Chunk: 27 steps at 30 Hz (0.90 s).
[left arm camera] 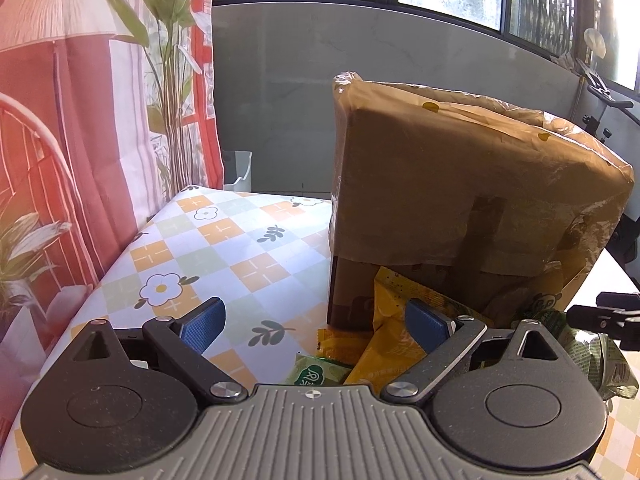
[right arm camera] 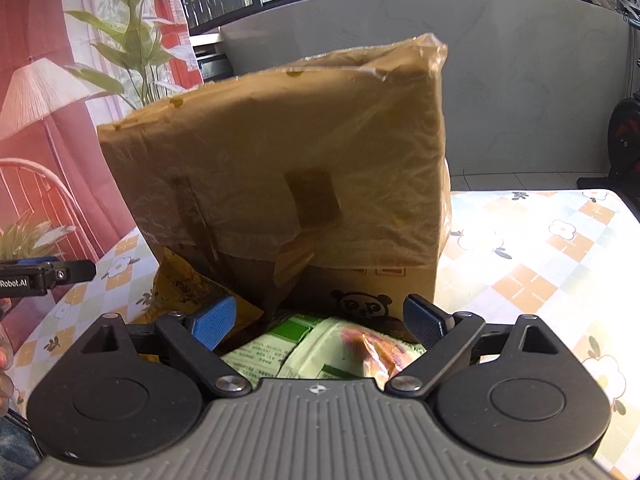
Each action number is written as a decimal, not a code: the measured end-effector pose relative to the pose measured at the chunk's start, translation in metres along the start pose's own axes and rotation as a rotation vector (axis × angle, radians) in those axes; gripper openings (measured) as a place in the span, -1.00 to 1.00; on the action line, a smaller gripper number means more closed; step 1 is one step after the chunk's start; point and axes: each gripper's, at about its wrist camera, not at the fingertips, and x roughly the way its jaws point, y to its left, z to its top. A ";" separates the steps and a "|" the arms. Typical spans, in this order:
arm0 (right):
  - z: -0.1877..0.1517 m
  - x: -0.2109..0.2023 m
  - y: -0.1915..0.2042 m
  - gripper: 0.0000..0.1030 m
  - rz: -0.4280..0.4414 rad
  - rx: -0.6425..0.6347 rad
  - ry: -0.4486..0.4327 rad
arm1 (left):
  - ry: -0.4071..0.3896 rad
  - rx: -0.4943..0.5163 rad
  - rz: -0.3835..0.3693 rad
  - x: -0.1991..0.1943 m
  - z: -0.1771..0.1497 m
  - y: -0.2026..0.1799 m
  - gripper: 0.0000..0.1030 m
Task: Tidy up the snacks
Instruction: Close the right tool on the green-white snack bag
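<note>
Left wrist: your left gripper (left arm camera: pixel 316 322) gapes wide, holding nothing; the glossy yellow packet (left arm camera: pixel 390 332) at one o'clock leans on the film-wrapped cardboard box (left arm camera: pixel 460 184). Right wrist: your right gripper (right arm camera: pixel 318 320) hangs wide and empty over a crinkly green packet (right arm camera: pixel 320 344) at six; slick film may slip

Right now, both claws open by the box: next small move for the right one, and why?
Probably ease the right claw down and close on the green-and-white snack packet. Its pads stand apart with nothing pinched, and the packet lies between them just in front of the cardboard box. The left claw is also open, over yellow packets.
</note>
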 end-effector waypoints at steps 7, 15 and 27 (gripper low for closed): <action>-0.030 0.004 -0.001 1.00 -0.078 -0.001 0.057 | 0.020 0.011 0.035 0.003 -0.004 -0.002 0.91; -0.054 -0.012 -0.011 1.00 -0.085 0.044 0.008 | 0.046 -0.009 -0.006 0.008 -0.009 -0.002 0.91; -0.048 0.006 -0.018 1.00 -0.027 0.053 0.093 | 0.066 -0.049 -0.015 0.011 -0.010 0.003 0.90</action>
